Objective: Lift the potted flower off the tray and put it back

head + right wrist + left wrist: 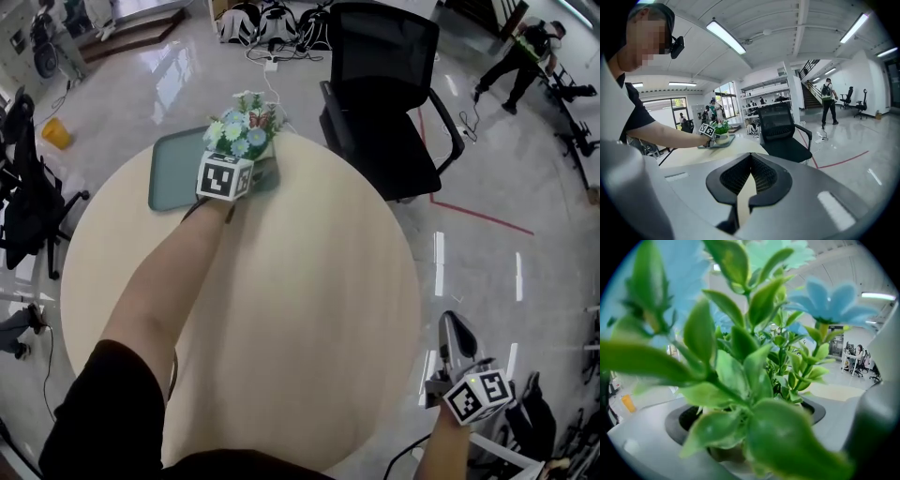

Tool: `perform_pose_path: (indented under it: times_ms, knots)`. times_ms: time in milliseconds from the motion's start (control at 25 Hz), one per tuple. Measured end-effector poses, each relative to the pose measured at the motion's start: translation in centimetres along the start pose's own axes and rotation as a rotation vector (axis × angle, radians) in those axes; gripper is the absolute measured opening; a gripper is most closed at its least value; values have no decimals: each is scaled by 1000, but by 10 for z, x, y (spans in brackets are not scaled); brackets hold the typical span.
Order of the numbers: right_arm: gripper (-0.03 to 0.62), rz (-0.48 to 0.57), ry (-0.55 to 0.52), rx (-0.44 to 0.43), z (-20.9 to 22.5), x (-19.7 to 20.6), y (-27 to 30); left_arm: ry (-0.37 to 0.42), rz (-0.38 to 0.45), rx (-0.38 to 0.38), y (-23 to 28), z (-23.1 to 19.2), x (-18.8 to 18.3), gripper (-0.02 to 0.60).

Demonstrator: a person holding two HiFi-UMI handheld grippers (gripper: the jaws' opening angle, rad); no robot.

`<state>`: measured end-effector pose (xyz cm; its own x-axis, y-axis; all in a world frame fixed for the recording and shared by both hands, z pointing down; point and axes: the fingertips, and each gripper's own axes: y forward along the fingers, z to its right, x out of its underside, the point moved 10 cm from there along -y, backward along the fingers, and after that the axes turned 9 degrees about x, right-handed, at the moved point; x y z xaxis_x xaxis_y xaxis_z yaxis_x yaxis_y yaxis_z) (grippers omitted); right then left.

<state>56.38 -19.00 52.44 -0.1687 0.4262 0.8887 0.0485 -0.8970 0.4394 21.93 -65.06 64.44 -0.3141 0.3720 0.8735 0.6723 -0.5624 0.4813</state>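
Observation:
The potted flower [242,127], with blue and white blooms and green leaves, stands at the right end of the teal tray [173,169] on the far side of the round table. My left gripper [251,165] reaches across the table, its jaws standing on either side of the pot and shut on it. In the left gripper view the leaves of the potted flower [750,380] fill the picture and the left gripper [740,460] has the pot's rim low between its jaws. I cannot tell whether the pot is off the tray. My right gripper [454,342] hangs off the table's near right edge, shut and empty, seen as right gripper [750,164].
The pale round table [281,328] carries only the tray. A black office chair [384,103] stands behind its far right edge, another chair [23,206] to the left. A person [525,47] bends over on the glossy floor far right. Bags lie at the back.

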Motion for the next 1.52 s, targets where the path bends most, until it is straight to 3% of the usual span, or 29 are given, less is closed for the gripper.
perform_pose_path:
  times_ms: [80,240,440,720,1120,1520]
  knots:
    - [14,-7,4,4,4,6,4,-7,-3,-5,10,-2,9,548]
    - [14,-22,14,7,9,11,12,-98,39,2,20,-6,17,546]
    - [14,-23,11,0,-1,6,8,-73,-32,13,14,-4,20,548]
    - [14,4,-11,-2,-20,-15,-12,-106,-16,62,-23,7,20,549]
    - [14,65,-62,-40,-69,-59,-48,-169,49,86,-140,3,18,548]
    - [14,134,-112,-97,-140,-94,-92,-137,198,96,-297,-3,-34,548]
